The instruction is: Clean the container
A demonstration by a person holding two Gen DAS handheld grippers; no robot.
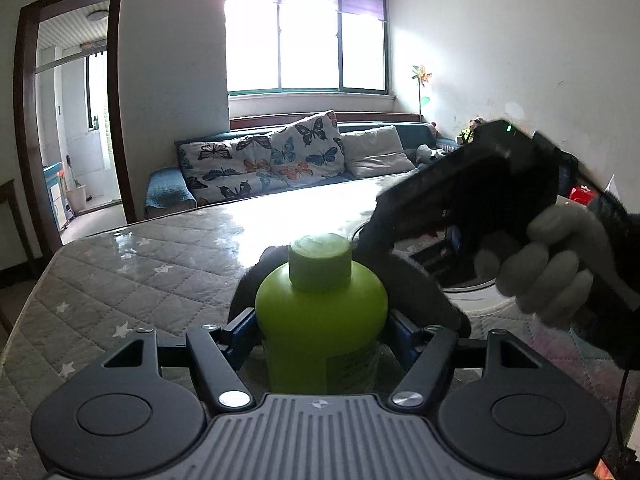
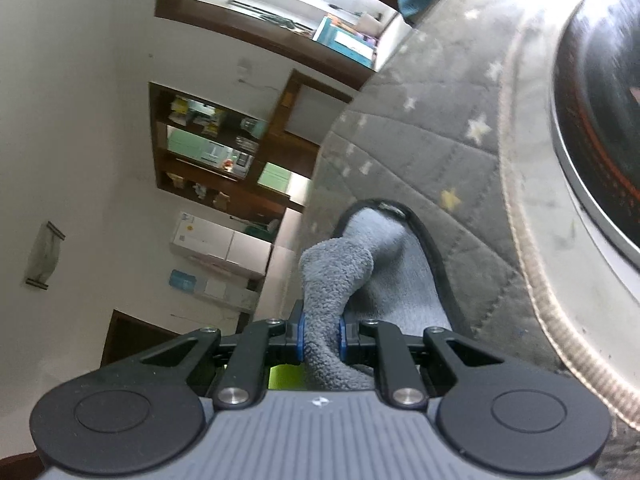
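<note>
The left gripper point(image 1: 320, 328) clamps a green bottle point(image 1: 320, 320) by its smooth, likely slippery body. The right gripper point(image 2: 322, 334) pinches a soft grey cloth point(image 2: 340, 276), limp and light.

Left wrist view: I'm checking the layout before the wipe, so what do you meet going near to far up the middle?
Left tongs → green bottle → quilted star table cover → butterfly-print cushion → window.
</note>
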